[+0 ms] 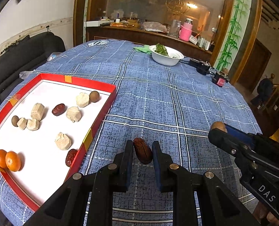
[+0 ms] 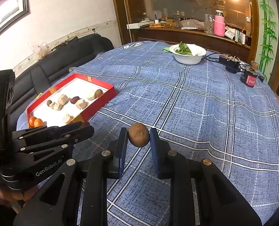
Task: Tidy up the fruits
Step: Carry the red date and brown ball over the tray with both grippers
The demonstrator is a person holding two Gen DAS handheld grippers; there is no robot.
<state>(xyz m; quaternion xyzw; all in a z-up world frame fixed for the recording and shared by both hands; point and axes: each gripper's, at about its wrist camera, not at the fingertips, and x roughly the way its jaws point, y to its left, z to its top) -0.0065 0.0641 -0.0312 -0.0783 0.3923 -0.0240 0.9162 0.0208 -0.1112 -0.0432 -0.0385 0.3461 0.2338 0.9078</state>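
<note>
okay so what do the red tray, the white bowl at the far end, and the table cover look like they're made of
Red tray: probably glossy printed cardboard, since it has thin folded walls, gold tabs and a white liner.
White bowl: matte and thin-rimmed, likely disposable paper pulp or foam; it could be plastic.
Table cover: woven fabric in blue plaid, matte, with soft creases and draped edges.
</note>
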